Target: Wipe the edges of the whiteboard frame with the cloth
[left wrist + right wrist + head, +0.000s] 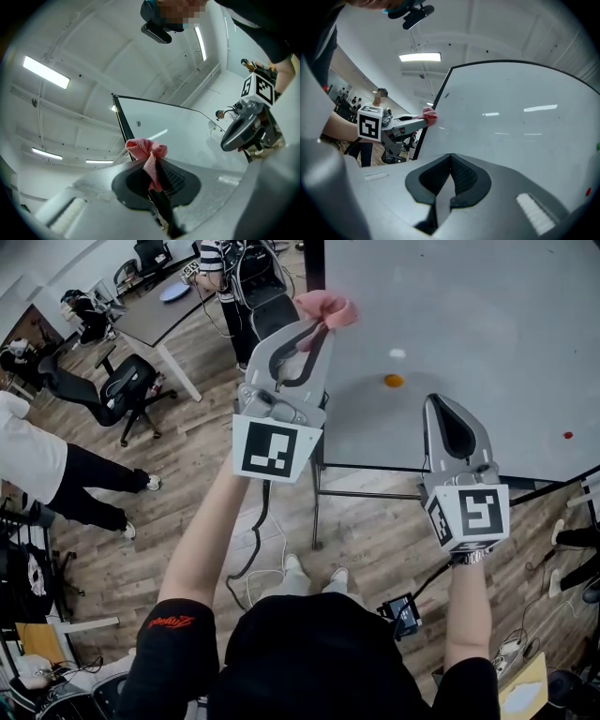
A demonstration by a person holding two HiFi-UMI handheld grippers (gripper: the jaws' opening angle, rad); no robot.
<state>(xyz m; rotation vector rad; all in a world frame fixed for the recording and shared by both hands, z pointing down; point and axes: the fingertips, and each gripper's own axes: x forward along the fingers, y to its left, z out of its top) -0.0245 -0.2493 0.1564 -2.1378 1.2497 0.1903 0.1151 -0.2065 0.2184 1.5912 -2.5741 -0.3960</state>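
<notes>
The left gripper (153,165) is clamped on the pink cloth (146,151); its jaws pinch one lower fold, and the rest stands up past the tips in a loose, crumpled bunch. In the head view that bunch (325,307) sits at the left edge of the whiteboard (487,306), high on the side. From the right gripper view it lies against the black frame (440,93), and it seems to touch the strip, though the wide lens leaves that unsure.

The cloth looks light, soft and limp; it will fold and drag rather than push. It is best held as now, low and near one end, with a free wad left ahead of the tips to press on the edge. Too small a bite and it may slip out under friction; too deep and the hard jaws would scrape the frame.

The right gripper (451,158) is closed on nothing, its pads meeting tip to tip. It hovers over the board's lower part (448,411), just above the bottom frame rail, well apart from the cloth.

The board face is smooth and glossy and carries an orange spot (394,381) and a small red mark (567,435). The frame is a thin, stiff, dark strip, and I judge the board could rock on its stand if pressed hard.
</notes>
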